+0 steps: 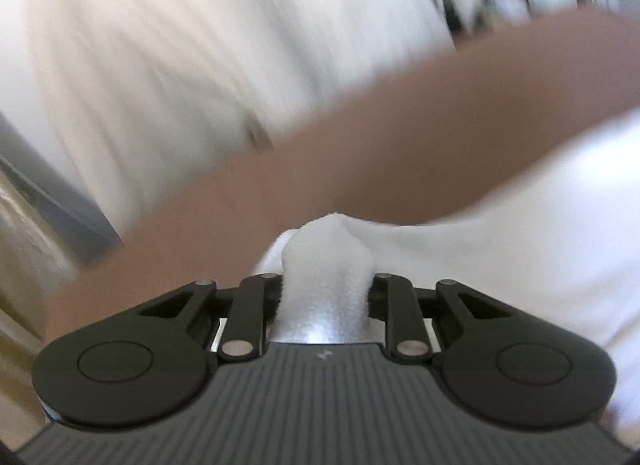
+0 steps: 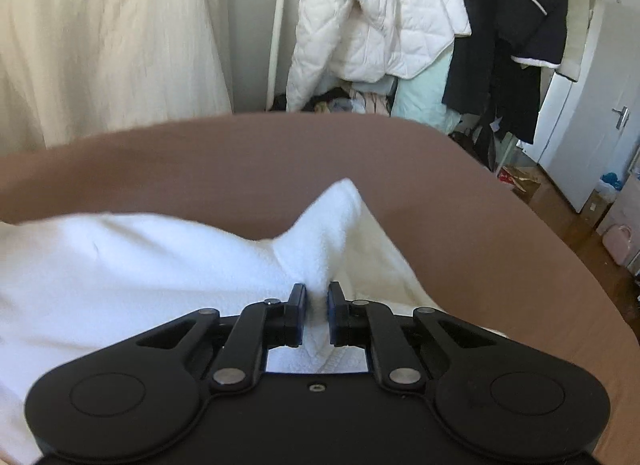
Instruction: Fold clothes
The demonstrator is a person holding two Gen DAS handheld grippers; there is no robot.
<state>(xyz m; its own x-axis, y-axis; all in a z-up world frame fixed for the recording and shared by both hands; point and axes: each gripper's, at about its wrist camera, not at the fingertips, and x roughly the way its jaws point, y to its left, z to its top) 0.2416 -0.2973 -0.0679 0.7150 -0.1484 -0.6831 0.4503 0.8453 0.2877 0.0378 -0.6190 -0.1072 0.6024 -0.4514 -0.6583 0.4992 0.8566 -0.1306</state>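
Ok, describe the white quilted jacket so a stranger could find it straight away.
Look past the brown surface to the crowded clothes rack against the far wall. The white quilted jacket hangs near the rack's left end, beside dark coats. Only it has puffy diamond stitching; the white fleece cloth is up close, in the right gripper.

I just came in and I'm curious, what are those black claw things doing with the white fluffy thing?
A person is folding laundry with a gripper in each hand. The left gripper is shut on a bunched bit of a white fleece. The right gripper is shut on another bit of fleece, with a corner poking up past its fingers. The fleece lies on a brown surface. Nothing looks neatly folded yet.
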